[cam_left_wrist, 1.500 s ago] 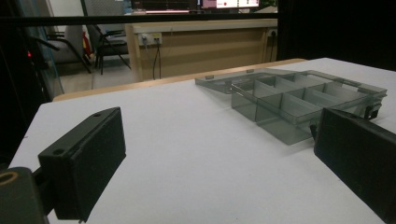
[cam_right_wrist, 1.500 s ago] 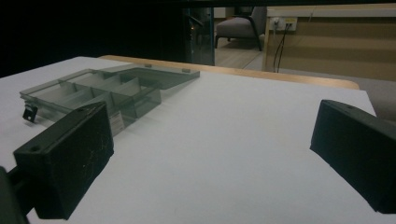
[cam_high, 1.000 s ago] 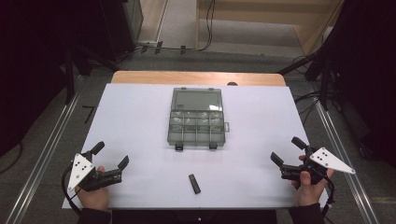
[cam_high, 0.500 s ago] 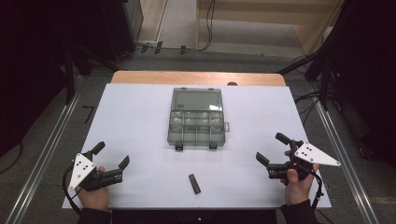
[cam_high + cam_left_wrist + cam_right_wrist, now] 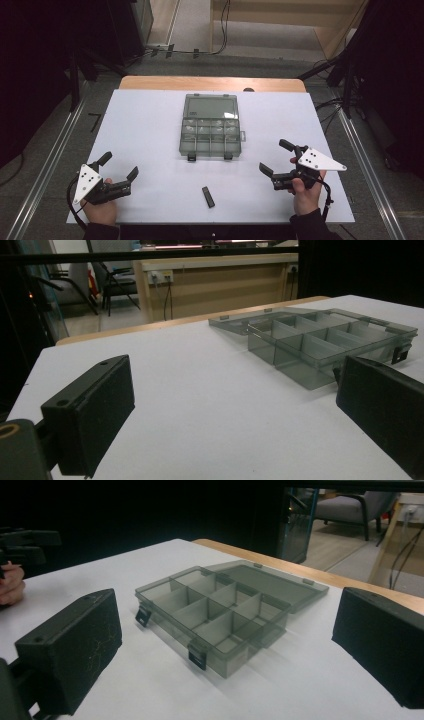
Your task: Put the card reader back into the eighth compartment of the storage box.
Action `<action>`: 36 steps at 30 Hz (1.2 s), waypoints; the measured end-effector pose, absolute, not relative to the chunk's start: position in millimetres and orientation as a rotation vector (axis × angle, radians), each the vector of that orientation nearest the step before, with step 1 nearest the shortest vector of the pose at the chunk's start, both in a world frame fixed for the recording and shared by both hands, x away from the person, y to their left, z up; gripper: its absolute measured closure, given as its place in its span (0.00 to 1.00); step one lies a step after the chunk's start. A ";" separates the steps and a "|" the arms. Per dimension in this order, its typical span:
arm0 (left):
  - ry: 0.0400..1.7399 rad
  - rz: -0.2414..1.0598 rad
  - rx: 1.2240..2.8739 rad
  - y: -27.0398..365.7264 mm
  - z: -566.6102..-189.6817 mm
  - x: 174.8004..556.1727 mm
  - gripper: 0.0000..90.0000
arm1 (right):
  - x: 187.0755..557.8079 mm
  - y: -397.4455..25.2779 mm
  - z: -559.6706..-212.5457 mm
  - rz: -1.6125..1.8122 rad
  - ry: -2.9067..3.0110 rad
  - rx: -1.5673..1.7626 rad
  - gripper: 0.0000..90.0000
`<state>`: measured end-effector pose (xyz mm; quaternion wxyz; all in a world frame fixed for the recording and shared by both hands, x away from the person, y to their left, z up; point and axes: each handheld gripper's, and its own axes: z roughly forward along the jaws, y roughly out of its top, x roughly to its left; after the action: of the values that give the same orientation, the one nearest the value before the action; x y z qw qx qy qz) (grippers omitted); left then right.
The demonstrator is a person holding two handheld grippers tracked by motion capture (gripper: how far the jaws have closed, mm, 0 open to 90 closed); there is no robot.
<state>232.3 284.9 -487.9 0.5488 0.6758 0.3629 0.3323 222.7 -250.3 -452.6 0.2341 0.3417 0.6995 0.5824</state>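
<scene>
Since the earlier frames, the right claw has travelled inward from the worktop's right edge toward the centre, while the left claw has barely shifted. Seen from the high view, the right claw now hovers at about 4 o'clock from the organizer box, near it but apart, its jaws spread wide with nothing between them. The left claw sits at about 8 o'clock from the box, well apart, jaws likewise spread and empty. The organizer box lies in the middle of the white worktop, toward its far half, lid folded flat open on the side away from the person, so the compartments face up; two dark latches hang at its near edge. In the right gripper view the box lies straight ahead between the two black jaws, and the other hand shows at 9 o'clock. In the left gripper view the box appears at about 2 o'clock, beyond the right-hand jaw. A small black bar lies on the worktop at 6 o'clock from the box, between the two claws and touching neither.
</scene>
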 end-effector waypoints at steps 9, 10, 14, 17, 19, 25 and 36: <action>0.859 0.786 1.599 285.1 -487.9 232.3 0.03 | 233.1 -225.0 -446.7 1.605 1.993 0.865 0.00; 0.860 0.786 1.599 285.0 -487.9 232.3 0.03 | 234.3 -222.0 -445.8 1.602 2.004 0.855 0.00; 0.861 0.784 1.598 285.3 -487.8 232.4 0.03 | 238.9 -208.7 -442.2 1.608 2.022 0.821 0.13; 0.860 0.784 1.598 285.0 -487.9 232.3 0.03 | 239.8 -201.3 -441.3 1.601 2.028 0.812 0.16; 0.861 0.785 1.602 284.4 -488.0 232.4 0.03 | 239.8 -197.4 -441.8 1.612 2.043 0.809 0.16; 0.859 0.776 1.607 284.5 -487.8 233.2 0.03 | 237.4 -184.0 -445.7 1.623 2.127 0.787 0.31; 0.858 0.769 1.604 285.2 -487.2 233.8 0.03 | 235.3 -158.1 -455.8 1.645 2.356 0.716 0.59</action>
<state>233.8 285.2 -487.2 0.5506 0.6780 0.3627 0.3250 235.3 -158.1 -455.8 0.0901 0.2409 0.7923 0.5533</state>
